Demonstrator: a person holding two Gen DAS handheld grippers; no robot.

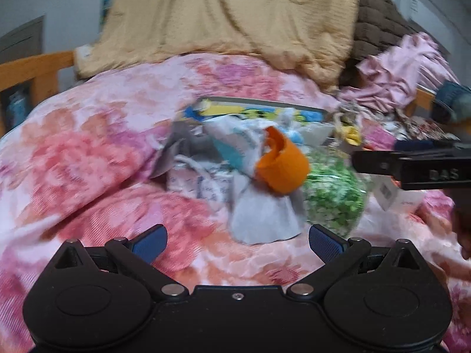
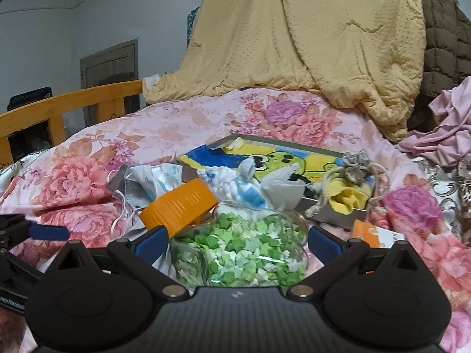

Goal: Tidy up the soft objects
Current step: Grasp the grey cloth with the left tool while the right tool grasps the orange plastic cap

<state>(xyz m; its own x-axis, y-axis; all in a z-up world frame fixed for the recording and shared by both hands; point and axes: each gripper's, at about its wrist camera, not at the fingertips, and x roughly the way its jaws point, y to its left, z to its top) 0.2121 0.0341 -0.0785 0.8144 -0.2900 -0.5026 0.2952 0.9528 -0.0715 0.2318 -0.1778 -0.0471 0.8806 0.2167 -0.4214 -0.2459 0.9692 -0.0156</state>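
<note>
A heap of soft things is lying in the middle of the pink floral bedspread point(image 2: 88, 153): a crumpled white face mask with thin ear loops point(image 2: 150, 181), a knitted white-and-blue bundle point(image 2: 235, 188), a grey cloth piece point(image 1: 262, 217) and a small yellow cloth point(image 2: 350, 198). The yellow cloth is resting in the shallow grey box with a cartoon-printed lining point(image 2: 332, 214), beside a knotted beige cord point(image 2: 323, 203); the mask, the bundle and the grey piece are spilling in front of the box. Among them a clear jar of green paper stars point(image 2: 244, 253) is lying on its side, its orange ribbed lid point(image 2: 179, 206) tilted against it.

The right gripper point(image 2: 237, 239) is hovering low with its blue-padded fingers point(image 2: 151, 242) spread wide on either side of the jar, gripping nothing. The left gripper point(image 1: 237, 239) is also spread and empty, hanging over the bedspread just short of the grey piece; that view is blurred.

Judging from the scatter, the sorting is at an early stage: one or two items are sitting in the box, most are still loose. A crumpled pink garment point(image 2: 444, 129) and a pale yellow quilt point(image 2: 309, 38) are piled at the back.
</note>
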